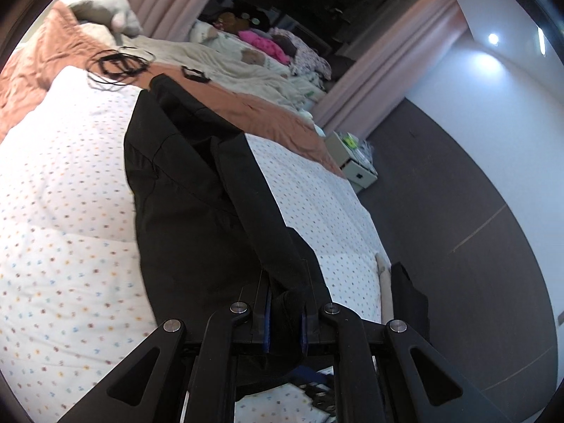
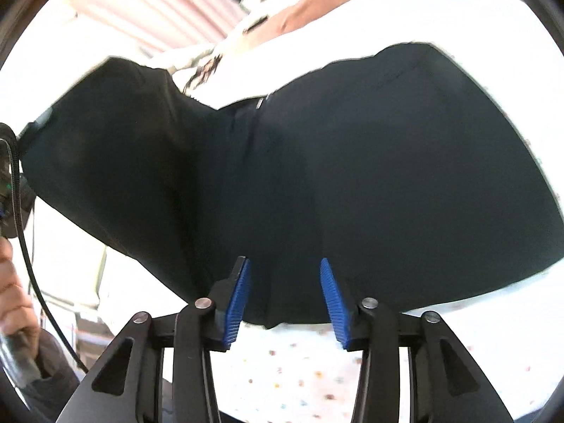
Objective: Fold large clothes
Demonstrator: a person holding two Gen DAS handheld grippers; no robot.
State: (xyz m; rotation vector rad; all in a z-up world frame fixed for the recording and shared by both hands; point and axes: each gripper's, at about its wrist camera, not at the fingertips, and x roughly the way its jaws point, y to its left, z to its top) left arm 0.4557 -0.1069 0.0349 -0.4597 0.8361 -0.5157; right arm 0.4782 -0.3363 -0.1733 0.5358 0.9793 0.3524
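A large black garment (image 1: 190,190) lies on the bed's white dotted quilt (image 1: 63,211), stretching from the far side toward me. My left gripper (image 1: 284,320) is shut on a bunched edge of this black garment at the near end. In the right wrist view the same black garment (image 2: 352,183) fills most of the frame. My right gripper (image 2: 284,296) is open, its blue pads (image 2: 237,299) either side of the garment's near edge, just above the cloth.
A brown blanket (image 1: 246,105) and beige bedding with pillows lie at the far side. Black cords (image 1: 120,63) lie near the head. A small white bedside unit (image 1: 356,165) stands on the dark floor (image 1: 458,211). A hand and cable (image 2: 14,282) show at left.
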